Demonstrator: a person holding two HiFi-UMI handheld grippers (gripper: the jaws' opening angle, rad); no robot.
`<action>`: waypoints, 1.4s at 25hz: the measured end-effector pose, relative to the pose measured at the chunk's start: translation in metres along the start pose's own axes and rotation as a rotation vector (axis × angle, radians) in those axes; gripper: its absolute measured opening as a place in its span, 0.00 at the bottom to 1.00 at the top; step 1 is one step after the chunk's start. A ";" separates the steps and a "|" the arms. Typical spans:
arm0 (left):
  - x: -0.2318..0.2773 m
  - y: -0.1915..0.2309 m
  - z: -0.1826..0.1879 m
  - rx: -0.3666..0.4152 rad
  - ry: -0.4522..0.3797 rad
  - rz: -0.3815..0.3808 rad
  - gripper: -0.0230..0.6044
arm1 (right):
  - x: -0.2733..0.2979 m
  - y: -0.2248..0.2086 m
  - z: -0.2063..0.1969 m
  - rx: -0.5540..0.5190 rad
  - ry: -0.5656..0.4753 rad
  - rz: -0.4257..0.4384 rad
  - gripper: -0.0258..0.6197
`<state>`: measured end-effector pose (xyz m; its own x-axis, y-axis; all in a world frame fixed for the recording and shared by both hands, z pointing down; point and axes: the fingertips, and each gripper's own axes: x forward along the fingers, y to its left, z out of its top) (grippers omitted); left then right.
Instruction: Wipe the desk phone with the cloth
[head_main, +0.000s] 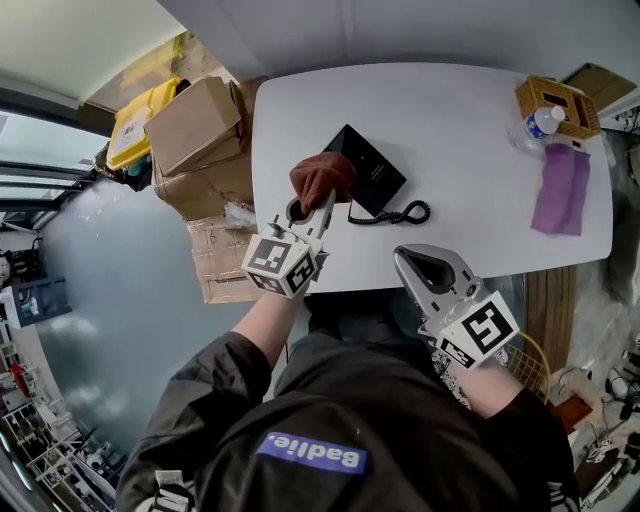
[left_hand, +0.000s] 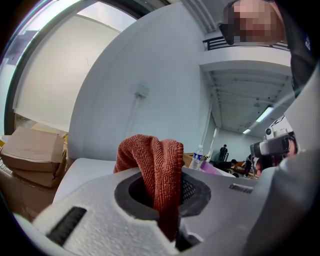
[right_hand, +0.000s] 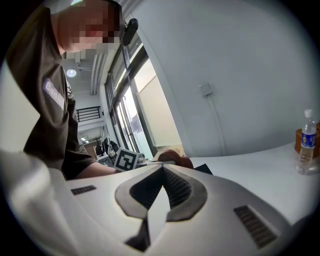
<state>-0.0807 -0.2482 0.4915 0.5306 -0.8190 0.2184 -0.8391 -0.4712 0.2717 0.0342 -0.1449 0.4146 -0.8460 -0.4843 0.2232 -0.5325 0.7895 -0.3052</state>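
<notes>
**Cloth brought to the phone.** The left gripper (head_main: 322, 205), jaws clamped on a rust-red terry cloth (head_main: 320, 178), holds the bunched fabric at the left end of the flat black desk phone (head_main: 368, 168). The phone lies left of centre on the white rounded table (head_main: 470, 130). The right gripper (head_main: 404, 258), jaws together and holding nothing, hovers at the near edge. To wipe well, press the cloth flat and sweep rightward; the free gripper could steady the phone. The black coiled cord (head_main: 398, 214), near of the phone, may snag. The table's left edge is close; open surface extends right toward the folded purple cloth (head_main: 562, 187).
</notes>
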 end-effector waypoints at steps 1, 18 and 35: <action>0.004 0.004 -0.006 -0.005 0.007 0.009 0.09 | 0.000 -0.003 -0.001 0.001 0.004 0.000 0.08; 0.048 0.037 -0.078 -0.059 0.137 0.070 0.09 | -0.005 -0.029 -0.023 0.039 0.047 -0.022 0.08; 0.058 0.004 -0.112 -0.073 0.199 0.033 0.09 | -0.028 -0.040 -0.024 0.059 0.046 -0.044 0.08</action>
<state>-0.0396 -0.2607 0.6105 0.5222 -0.7495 0.4070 -0.8494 -0.4142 0.3270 0.0798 -0.1536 0.4430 -0.8204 -0.4990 0.2793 -0.5708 0.7438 -0.3477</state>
